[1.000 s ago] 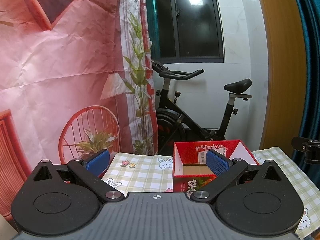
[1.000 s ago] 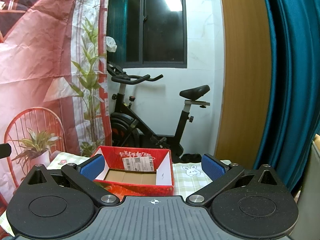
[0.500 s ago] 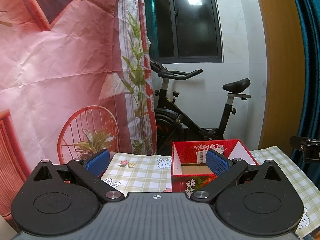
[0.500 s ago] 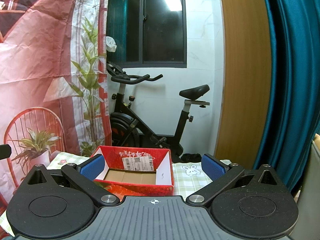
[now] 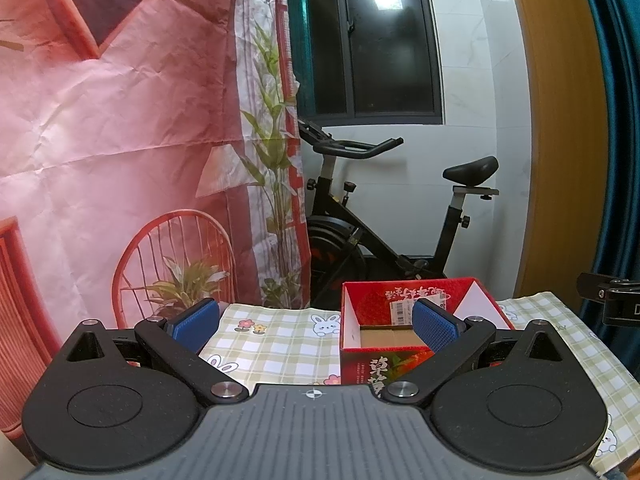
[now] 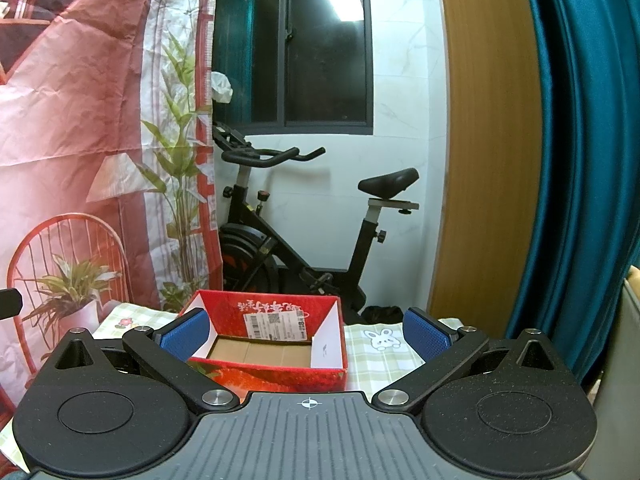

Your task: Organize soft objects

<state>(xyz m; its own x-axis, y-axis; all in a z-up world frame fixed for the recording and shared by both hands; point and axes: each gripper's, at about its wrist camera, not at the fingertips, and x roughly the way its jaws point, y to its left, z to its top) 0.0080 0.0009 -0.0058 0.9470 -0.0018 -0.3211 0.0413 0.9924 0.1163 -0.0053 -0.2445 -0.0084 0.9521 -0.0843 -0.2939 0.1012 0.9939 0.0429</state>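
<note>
A red cardboard box (image 5: 384, 304) stands open and empty on a table with a green checked bunny cloth (image 5: 280, 344). It also shows in the right wrist view (image 6: 280, 372). My left gripper (image 5: 316, 326) is open and empty, held above the table's near side, its right finger in front of the box. My right gripper (image 6: 306, 334) is open and empty, level with the box's near wall. No soft objects are in view.
A black exercise bike (image 5: 400, 220) stands behind the table by a dark window (image 5: 380, 40). A pink printed backdrop (image 5: 120, 140) hangs at the left. A wooden panel (image 6: 488, 140) and a teal curtain (image 6: 588, 160) are at the right.
The left wrist view has shifted slightly, so the box sits a little further left. The right gripper has not moved.
</note>
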